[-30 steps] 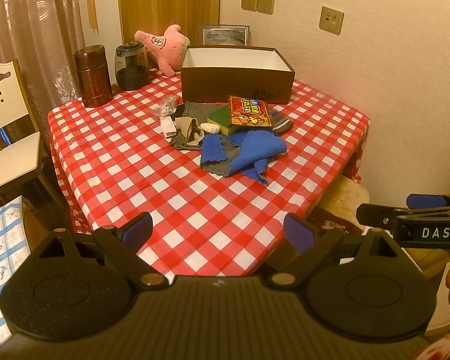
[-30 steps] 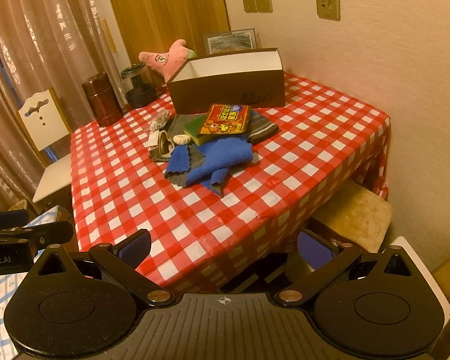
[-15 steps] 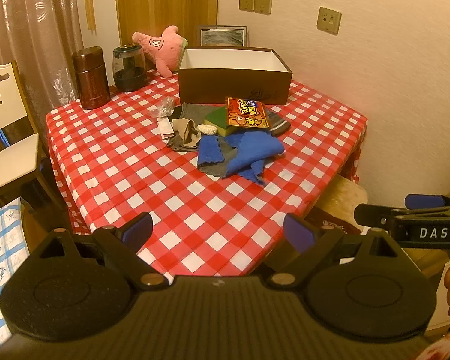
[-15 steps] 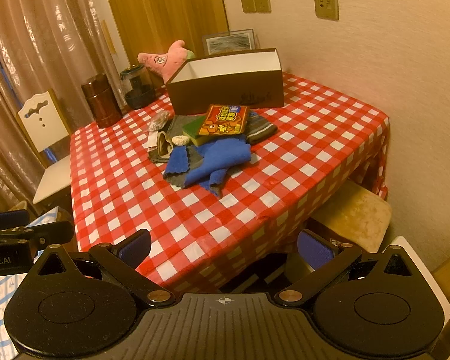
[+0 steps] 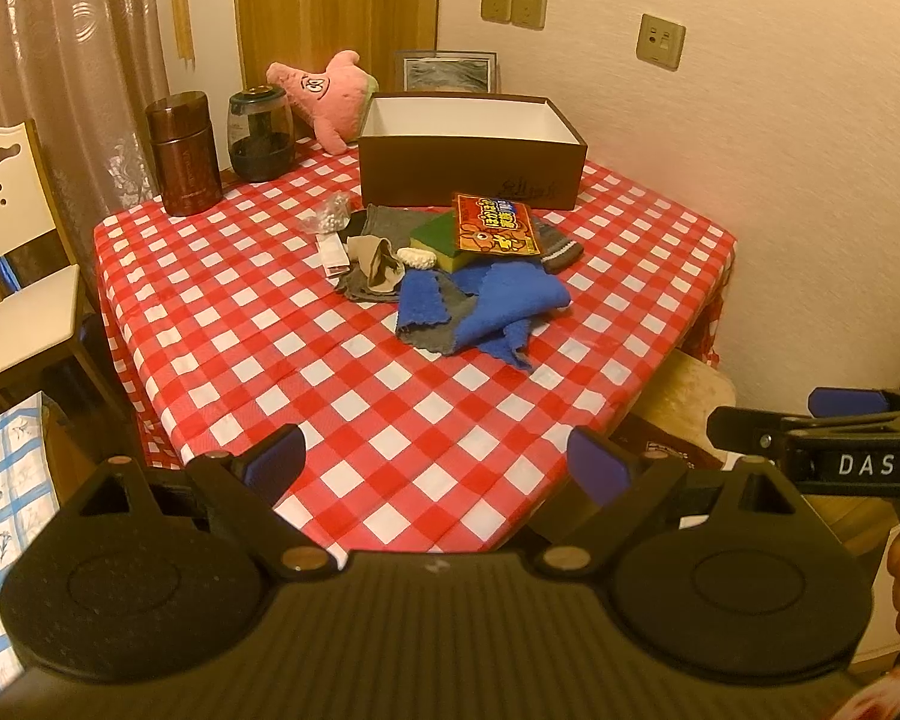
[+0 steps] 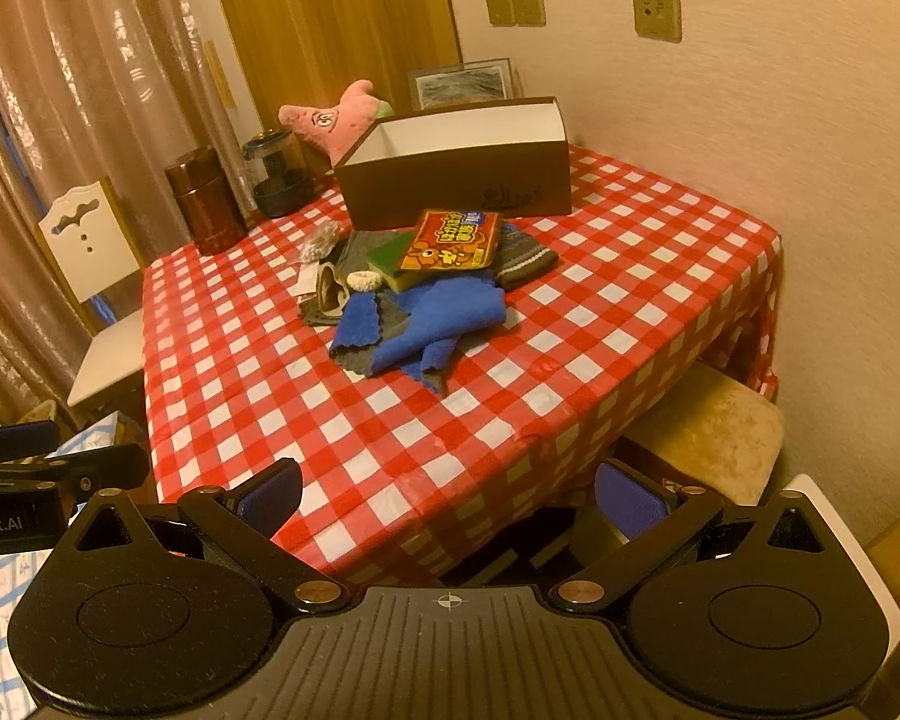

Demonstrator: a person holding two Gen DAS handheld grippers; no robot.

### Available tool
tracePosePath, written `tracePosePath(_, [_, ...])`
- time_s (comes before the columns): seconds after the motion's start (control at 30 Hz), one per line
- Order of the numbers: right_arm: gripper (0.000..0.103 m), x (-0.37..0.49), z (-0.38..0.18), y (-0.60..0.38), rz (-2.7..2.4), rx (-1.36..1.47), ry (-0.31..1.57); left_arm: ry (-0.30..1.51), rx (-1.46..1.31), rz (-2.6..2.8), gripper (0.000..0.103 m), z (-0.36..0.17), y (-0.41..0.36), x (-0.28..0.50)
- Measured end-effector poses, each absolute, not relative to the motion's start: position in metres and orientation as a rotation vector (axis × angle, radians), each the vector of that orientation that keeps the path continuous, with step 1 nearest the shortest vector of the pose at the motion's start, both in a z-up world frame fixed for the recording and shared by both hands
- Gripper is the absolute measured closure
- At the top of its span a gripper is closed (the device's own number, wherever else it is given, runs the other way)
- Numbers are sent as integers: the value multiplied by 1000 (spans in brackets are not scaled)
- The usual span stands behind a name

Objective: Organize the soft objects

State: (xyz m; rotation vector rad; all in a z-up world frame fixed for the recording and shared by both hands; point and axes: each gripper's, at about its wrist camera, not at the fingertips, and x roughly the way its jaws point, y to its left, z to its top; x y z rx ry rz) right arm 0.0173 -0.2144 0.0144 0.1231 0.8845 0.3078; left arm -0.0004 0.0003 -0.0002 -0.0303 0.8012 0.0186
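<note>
A pile of soft things lies mid-table: a blue cloth (image 5: 498, 306) (image 6: 432, 318), grey cloths, a green sponge (image 5: 444, 240), an orange packet (image 5: 495, 232) (image 6: 453, 240), a striped knit hat (image 5: 561, 249) and a beige sock (image 5: 378, 261). An open brown box (image 5: 471, 165) (image 6: 456, 180) stands behind them. A pink plush star (image 5: 324, 96) (image 6: 336, 120) lies at the back. My left gripper (image 5: 435, 468) is open and empty over the table's near edge. My right gripper (image 6: 450, 495) is open and empty, short of the table's front corner.
The red checked tablecloth (image 5: 240, 324) covers the table. A brown canister (image 5: 183, 153) and a dark glass jar (image 5: 261, 135) stand at the back left. A white chair (image 5: 12, 276) stands at left, a cushioned stool (image 6: 708, 438) under the right edge. The wall is close on the right.
Both grippers have drifted back slightly from the table; the pile looks a touch farther. Nothing on the table has moved.
</note>
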Motion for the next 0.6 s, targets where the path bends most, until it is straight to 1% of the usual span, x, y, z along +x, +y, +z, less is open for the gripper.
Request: tracePosePath(0.6, [0,20,9,-206,305,126,883,799,-30,17,9,0,0,-1])
